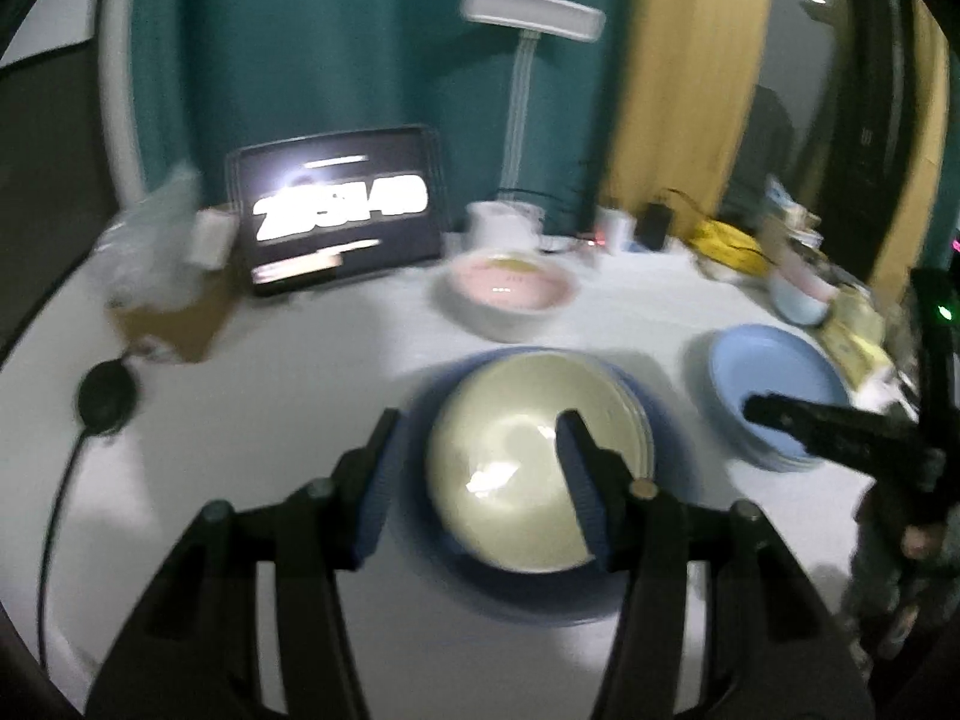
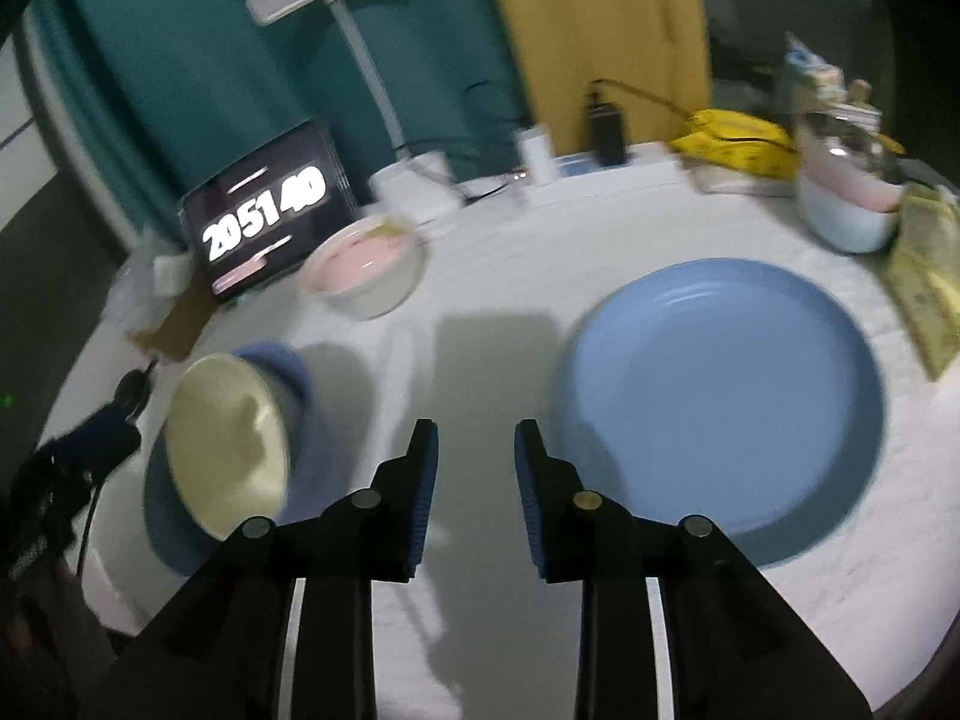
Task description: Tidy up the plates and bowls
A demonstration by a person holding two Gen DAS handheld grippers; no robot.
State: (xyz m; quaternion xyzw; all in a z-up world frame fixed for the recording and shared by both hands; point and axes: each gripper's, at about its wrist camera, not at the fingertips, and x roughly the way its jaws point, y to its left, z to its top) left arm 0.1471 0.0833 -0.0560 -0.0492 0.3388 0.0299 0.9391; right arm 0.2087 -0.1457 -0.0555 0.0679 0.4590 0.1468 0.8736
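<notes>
White table (image 2: 480,276) bears blue plates (image 2: 720,402), bowls (image 2: 366,276), tablet (image 2: 270,216).

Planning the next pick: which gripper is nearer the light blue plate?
Right. The right gripper hangs just beside the light blue plate, jaws open and empty. The left gripper is farther off, over the cream plate on a darker blue plate.
</notes>
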